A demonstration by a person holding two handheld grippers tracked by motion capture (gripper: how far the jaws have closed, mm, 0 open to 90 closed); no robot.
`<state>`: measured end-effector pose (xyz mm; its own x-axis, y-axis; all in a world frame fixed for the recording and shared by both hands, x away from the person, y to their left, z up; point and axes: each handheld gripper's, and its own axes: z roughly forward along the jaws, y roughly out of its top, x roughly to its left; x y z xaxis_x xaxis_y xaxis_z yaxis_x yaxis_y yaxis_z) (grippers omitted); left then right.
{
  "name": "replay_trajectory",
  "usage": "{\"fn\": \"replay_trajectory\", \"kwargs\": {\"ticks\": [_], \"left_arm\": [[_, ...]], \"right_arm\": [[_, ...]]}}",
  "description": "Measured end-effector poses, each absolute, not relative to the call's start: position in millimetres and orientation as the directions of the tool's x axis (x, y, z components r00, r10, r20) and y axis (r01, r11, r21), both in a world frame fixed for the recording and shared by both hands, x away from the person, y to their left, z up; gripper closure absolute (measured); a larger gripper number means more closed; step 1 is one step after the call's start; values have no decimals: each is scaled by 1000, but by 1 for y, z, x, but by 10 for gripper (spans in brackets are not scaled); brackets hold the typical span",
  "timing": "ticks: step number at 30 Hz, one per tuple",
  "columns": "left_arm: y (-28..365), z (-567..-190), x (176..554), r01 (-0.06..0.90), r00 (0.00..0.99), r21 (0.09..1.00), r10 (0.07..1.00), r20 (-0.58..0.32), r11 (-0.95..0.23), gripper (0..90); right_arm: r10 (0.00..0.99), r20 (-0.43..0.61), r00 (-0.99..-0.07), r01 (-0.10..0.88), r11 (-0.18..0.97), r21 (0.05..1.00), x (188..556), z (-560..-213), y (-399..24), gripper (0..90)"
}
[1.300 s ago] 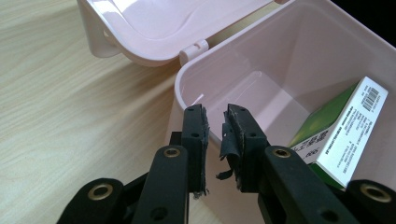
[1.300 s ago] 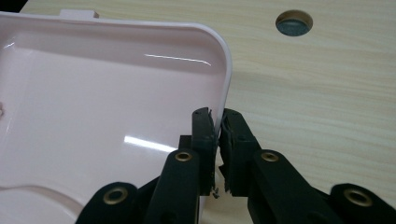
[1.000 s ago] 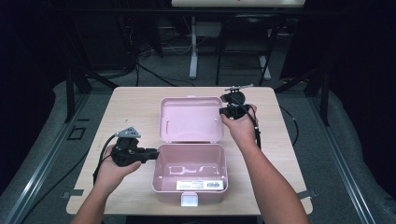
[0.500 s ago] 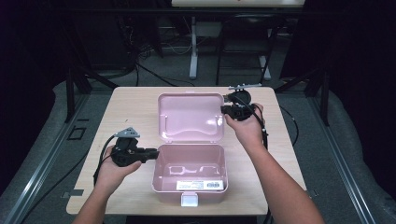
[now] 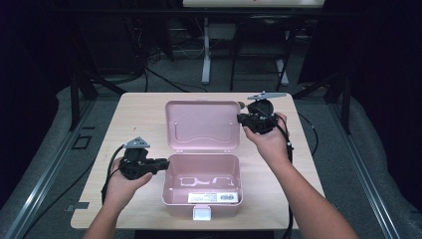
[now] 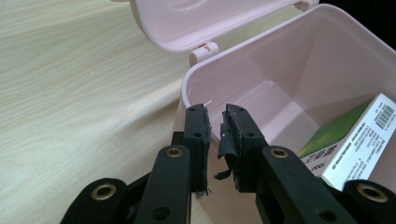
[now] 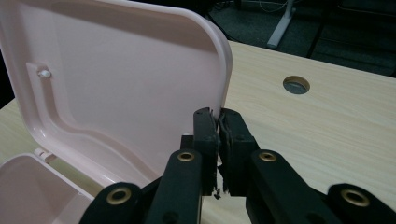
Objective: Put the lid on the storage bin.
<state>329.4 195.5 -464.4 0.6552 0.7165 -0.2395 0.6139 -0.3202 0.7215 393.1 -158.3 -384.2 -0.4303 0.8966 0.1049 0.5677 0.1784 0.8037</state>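
the pink plastic box (image 5: 201,186) sits at the near middle of the light wooden table (image 5: 134,114), wide open, its hinged lid (image 5: 201,125) tipped back toward the far side. a white latch tab (image 5: 202,214) sticks out at the near wall, with a barcode label above it.

left gripper (image 5: 160,164) is down at the box's left wall, held level in the person's left hand (image 5: 122,181). in the left gripper view its two black jaws straddle the rim (image 6: 201,100) of that wall, one outside, one inside; the worn pads sit close with a narrow gap between them, and the thin wall runs into that gap. whether the pads truly press on it i cannot tell. the jaws have just been easing closer together. inside the box, at the right of that view, lies a white and green carton (image 6: 348,149) with a barcode.

right gripper (image 5: 241,118) is up at the lid's right edge, held in the right hand (image 5: 268,142). in the right gripper view the jaws are clenched almost together, and the lid's edge (image 7: 223,84) runs down right into the pinch, so it is grasping the lid by its rim. the lid stands raised, its inner face toward the near side. a round cable hole (image 7: 296,85) shows in the table just beyond.
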Motion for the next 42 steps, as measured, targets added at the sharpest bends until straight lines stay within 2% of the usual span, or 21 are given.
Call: {"fn": "replay_trajectory", "kwargs": {"ticks": [9, 24, 37, 42], "left_arm": [[192, -454, 332, 591, 664, 744, 712, -230, -310, 790], [202, -409, 356, 529, 662, 804, 724, -192, -271, 803], [204, -386, 368, 472, 631, 840, 768, -110, -268, 725], [201, -386, 374, 474, 625, 841, 772, -114, -260, 721]], "right_arm": [[888, 99, -450, 535, 179, 826, 383, -384, -162, 857], [882, 108, -459, 523, 171, 835, 375, -382, -163, 860], [875, 108, -471, 508, 169, 844, 368, -382, -165, 862], [874, 110, -473, 506, 167, 846, 366, -381, -166, 862]]}}
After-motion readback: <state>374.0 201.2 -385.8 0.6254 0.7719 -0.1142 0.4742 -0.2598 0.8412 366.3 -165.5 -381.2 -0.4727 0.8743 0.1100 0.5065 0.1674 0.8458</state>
